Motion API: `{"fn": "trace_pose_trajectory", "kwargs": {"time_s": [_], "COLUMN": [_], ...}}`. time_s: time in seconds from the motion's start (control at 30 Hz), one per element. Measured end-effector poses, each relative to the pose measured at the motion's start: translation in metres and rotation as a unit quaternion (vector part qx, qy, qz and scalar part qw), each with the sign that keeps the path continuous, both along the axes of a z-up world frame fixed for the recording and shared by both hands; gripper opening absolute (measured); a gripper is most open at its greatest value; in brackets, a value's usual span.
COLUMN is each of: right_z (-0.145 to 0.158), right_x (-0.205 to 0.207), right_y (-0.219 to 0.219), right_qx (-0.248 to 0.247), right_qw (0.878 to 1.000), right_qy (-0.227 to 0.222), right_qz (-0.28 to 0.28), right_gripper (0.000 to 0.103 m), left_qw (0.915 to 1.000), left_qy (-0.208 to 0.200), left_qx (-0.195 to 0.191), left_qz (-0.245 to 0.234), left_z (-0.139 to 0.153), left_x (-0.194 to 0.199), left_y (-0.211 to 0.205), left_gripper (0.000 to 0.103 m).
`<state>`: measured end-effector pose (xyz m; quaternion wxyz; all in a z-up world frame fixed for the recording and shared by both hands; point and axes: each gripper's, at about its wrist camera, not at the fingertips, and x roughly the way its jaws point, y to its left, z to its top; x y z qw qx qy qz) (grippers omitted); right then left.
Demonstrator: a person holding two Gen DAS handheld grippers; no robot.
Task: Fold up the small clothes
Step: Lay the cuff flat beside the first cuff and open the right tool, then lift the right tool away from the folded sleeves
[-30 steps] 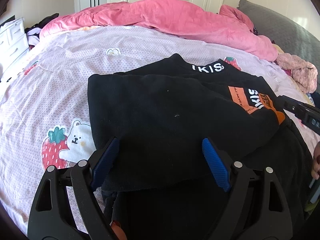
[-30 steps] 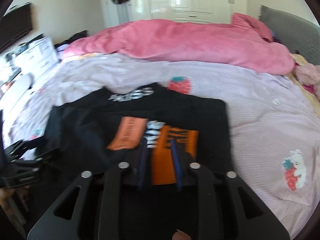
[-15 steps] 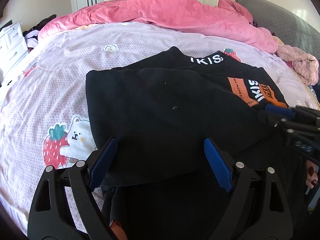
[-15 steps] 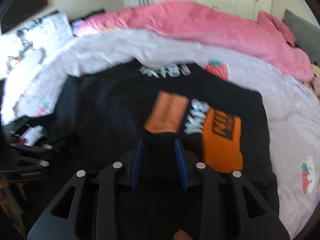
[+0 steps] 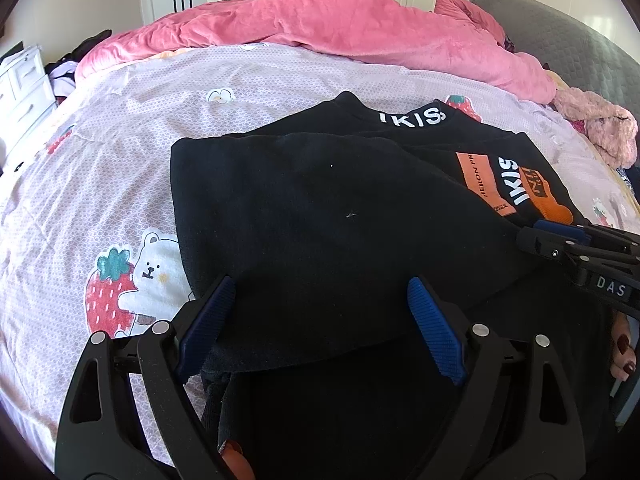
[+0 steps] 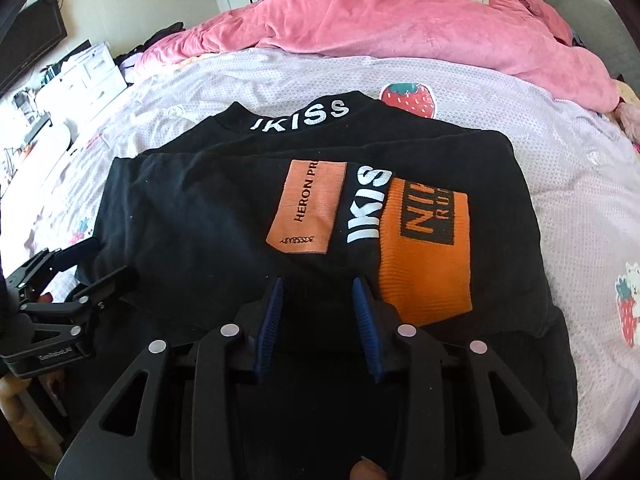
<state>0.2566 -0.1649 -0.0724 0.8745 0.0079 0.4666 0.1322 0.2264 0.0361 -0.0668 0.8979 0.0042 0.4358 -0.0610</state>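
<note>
A black sweatshirt (image 5: 320, 208) with white "IKISS" lettering at the collar lies partly folded on the bed. One sleeve with orange patches (image 6: 424, 248) is laid across its front. My left gripper (image 5: 320, 280) stands wide open over the near folded edge, and the cloth lies loose between its blue pads (image 5: 436, 328). My right gripper (image 6: 317, 282) hangs low over the black cloth just below the orange patches. Its jaws are opening, with cloth beneath the gap and no visible pinch. Each gripper shows in the other view: the right gripper (image 5: 536, 232) and the left gripper (image 6: 106, 260).
The lilac bed sheet (image 5: 120, 168) carries strawberry and bear prints. A pink duvet (image 5: 340, 24) is heaped along the far side. A pink fluffy item (image 5: 600, 128) lies at the right and white drawers (image 5: 24, 84) stand at the left. A hand with painted nails (image 5: 622, 348) is at the right edge.
My right gripper came in lower over the sleeve and its jaws have widened. The left gripper stayed where it was, still wide open.
</note>
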Motion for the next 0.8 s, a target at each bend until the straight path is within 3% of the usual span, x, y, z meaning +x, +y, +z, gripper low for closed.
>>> {"fn": "trace_pose_trajectory", "kwargs": {"time_s": [0.1,0.2,0.6,0.8], "right_z": [0.003,0.006,0.01,0.011], "right_x": [-0.006,-0.014,-0.031,-0.037], "right_y": [-0.002,-0.005,-0.018,-0.024], "right_qx": [0.003,0.022,0.034,0.041], "right_qw": [1.0,1.0,0.999,0.999], "right_qy": [-0.004,-0.007,-0.013,-0.016], "right_qz": [-0.002,-0.002,-0.016,-0.024], "right_gripper": [0.036,0.045,0.048,0.048], "left_qw": [1.0,1.0,0.9997,0.9987], "left_qy": [0.001,0.002,0.003,-0.001], "left_qx": [-0.002,-0.003,-0.022,-0.048], "left_qz": [0.002,0.002,0.008,0.015], "left_z": [0.001,0.002,0.009,0.015], "left_x": [-0.001,-0.002,-0.012,-0.019], "left_y": [0.0,0.0,0.002,0.008], "left_gripper": [0.081,0.083,0.088,0.089]}}
